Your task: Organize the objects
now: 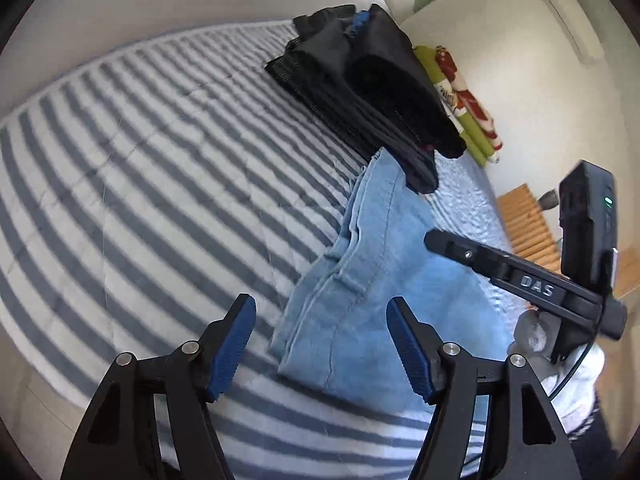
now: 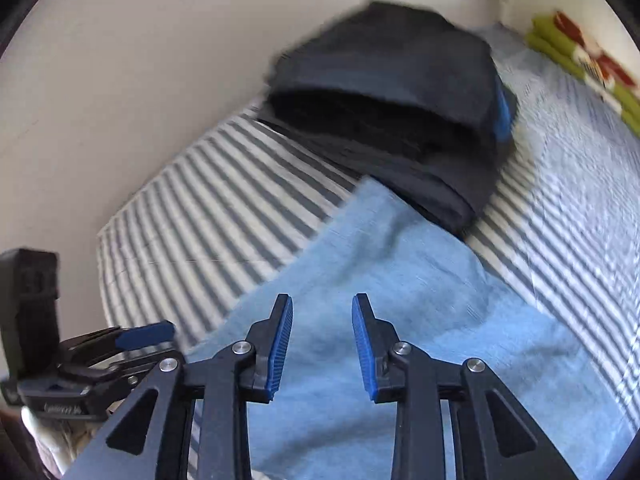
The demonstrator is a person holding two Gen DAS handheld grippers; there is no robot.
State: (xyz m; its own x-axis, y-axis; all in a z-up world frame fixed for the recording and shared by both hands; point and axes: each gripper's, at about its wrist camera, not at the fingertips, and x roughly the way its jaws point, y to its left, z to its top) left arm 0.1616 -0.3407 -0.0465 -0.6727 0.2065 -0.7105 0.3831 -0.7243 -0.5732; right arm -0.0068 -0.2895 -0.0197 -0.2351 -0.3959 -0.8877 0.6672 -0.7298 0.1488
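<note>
Your folded light blue jeans (image 1: 372, 280) lie flat on the striped bedspread (image 1: 140, 168), their far end touching the stack of dark folded clothes (image 1: 372, 92) that sits further up the bed. In the right wrist view the same jeans (image 2: 400, 280) fill the foreground, and the dark pile (image 2: 400, 112) rises just beyond them, with a bit of bright blue fabric showing at its right edge. Your left claw (image 1: 322, 344) hangs over the near left edge of the jeans with its jaws wide apart and nothing between the blue pads. Your right claw (image 2: 322, 344) is over the middle of the jeans, jaws apart with a narrower gap, the pads clear of the cloth as far as the blurred picture shows. From the left wrist camera you see the right tool reaching in over the jeans' right side, held by a gloved hand (image 1: 536, 332). Beyond the pile, a green and red patterned cushion (image 1: 460, 96) lies against the white wall (image 1: 520, 80).
</note>
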